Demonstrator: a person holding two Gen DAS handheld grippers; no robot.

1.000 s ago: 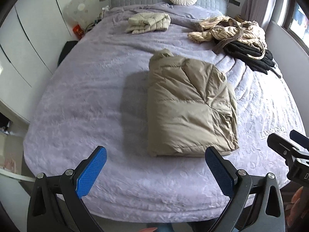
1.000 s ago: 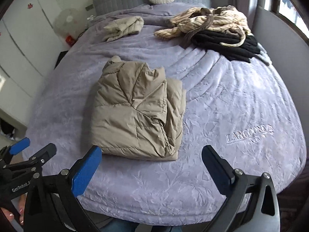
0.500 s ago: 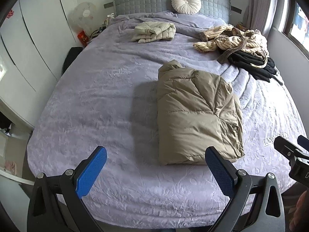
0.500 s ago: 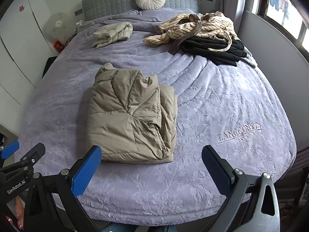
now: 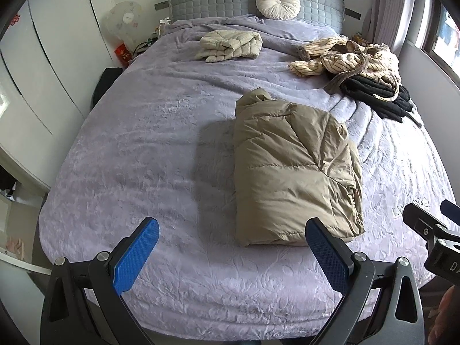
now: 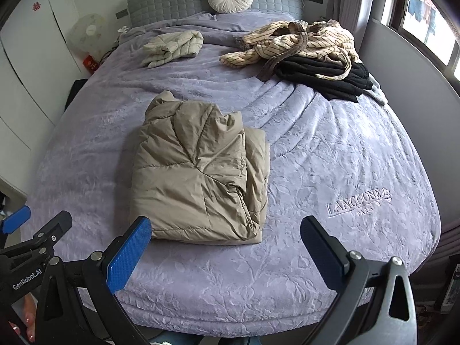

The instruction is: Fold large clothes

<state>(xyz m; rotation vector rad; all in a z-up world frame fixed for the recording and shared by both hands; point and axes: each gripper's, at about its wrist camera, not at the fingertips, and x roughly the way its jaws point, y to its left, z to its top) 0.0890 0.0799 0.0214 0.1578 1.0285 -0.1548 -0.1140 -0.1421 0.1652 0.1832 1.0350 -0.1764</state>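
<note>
Right now both grippers, left point(image 5: 230, 254) and right point(image 6: 225, 251), are hovering spread wide and empty at frame bottom, while the folded jacket point(image 5: 293, 169) is lying mid-frame on the bed point(image 5: 138, 149).

Left claw point(image 5: 230, 254): black angular frame, silver screws at the joints, blue textured pads point(image 5: 135, 256) on both fingers. Right claw point(image 6: 225, 251) matches it, same blue pads point(image 6: 129, 254). White "GenRobot.AI" lettering marks the left claw's black body.
</note>
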